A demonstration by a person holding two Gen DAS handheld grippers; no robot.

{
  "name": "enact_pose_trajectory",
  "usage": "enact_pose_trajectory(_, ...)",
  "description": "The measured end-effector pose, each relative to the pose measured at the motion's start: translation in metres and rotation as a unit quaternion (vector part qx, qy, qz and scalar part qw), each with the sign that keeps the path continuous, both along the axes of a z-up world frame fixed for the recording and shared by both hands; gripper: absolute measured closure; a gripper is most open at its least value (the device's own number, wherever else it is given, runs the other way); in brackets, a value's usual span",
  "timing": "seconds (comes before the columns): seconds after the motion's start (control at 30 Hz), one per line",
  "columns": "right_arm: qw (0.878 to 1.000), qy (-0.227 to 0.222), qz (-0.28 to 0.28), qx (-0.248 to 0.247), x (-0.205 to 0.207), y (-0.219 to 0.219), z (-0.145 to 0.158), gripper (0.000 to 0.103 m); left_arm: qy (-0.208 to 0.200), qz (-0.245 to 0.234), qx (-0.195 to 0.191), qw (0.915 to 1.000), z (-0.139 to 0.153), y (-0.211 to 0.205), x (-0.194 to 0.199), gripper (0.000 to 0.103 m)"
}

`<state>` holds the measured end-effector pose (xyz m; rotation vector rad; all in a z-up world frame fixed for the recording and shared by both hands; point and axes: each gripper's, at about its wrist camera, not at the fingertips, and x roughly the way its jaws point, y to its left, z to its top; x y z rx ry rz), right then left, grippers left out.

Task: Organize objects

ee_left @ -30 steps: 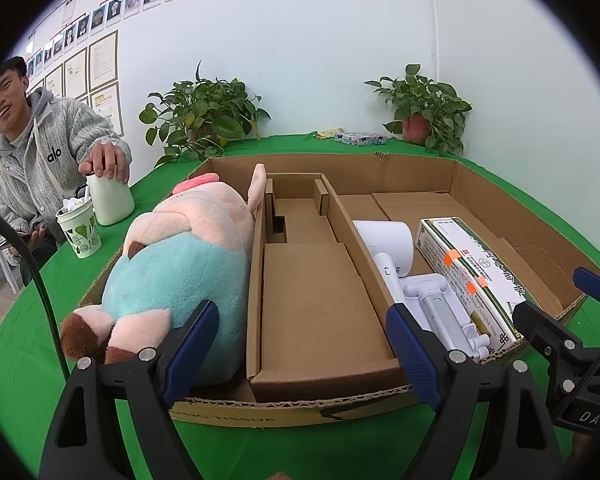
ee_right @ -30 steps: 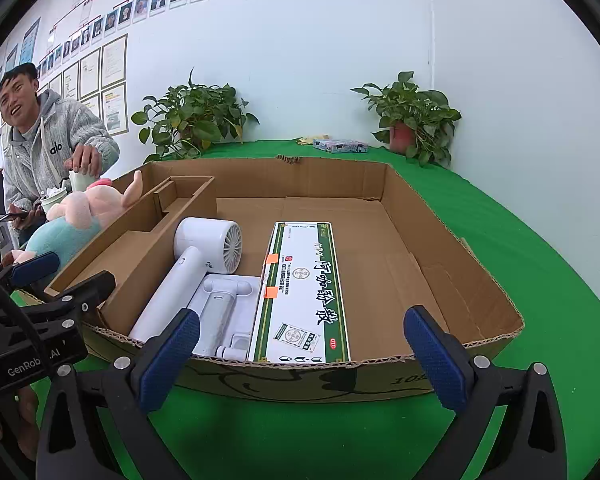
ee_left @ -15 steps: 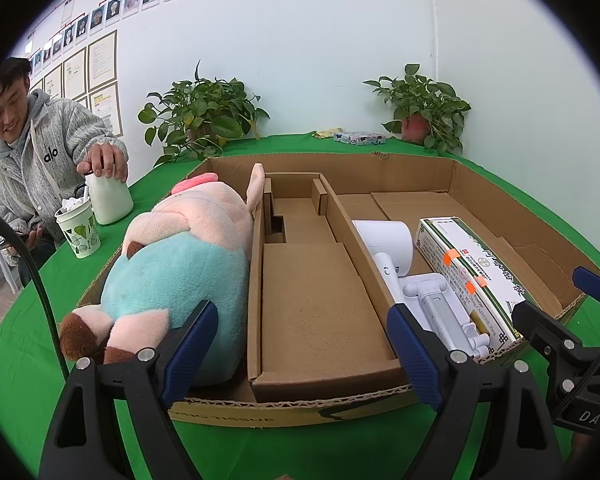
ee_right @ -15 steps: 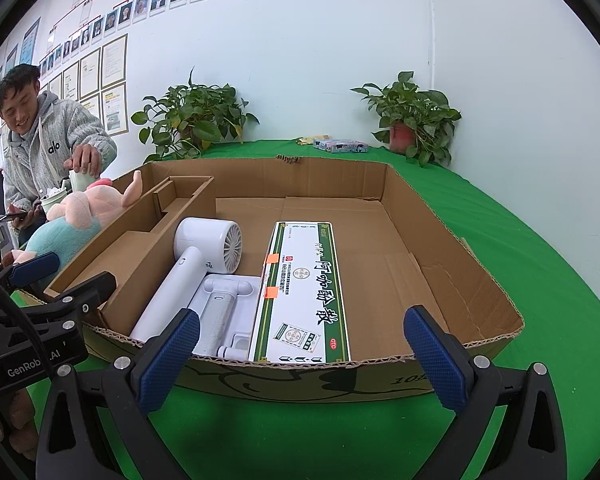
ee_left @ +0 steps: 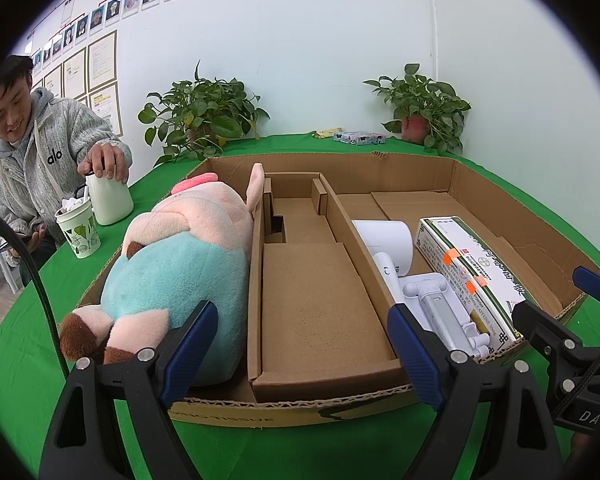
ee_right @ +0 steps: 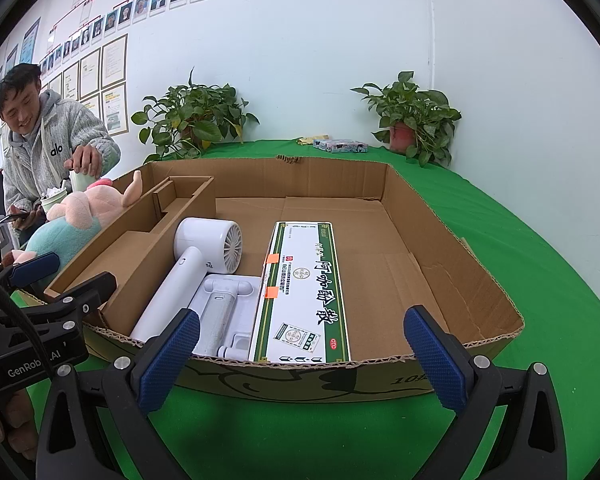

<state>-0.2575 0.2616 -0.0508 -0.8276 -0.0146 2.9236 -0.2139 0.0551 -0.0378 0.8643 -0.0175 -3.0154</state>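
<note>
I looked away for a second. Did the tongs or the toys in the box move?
Nothing in the box moved. Both tongs, left and right, stayed open at its near edge, holding nothing. Only the person at the table dipped their head a little. The plush pig, hair dryer and green-and-white box stayed put.

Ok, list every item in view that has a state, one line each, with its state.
Left gripper: open, empty.
Right gripper: open, empty.
Cardboard box: open-topped, partly filled.
Plush pig: lying in the left compartment.
Insert tray: empty.
Hair dryer: lying flat in the right compartment.
Medicine carton: closed, lying flat.
White bottle: upright, a hand on its lid.
</note>
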Motion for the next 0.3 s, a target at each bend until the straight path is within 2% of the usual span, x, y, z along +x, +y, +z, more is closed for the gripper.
enact_pose_trajectory(0.3,1.0,0.0,0.0,0.0,-0.0002,-0.0005,-0.0004,0.0,0.0,0.0,0.0,1.0,-0.0003,0.0013,0.0001,0.016)
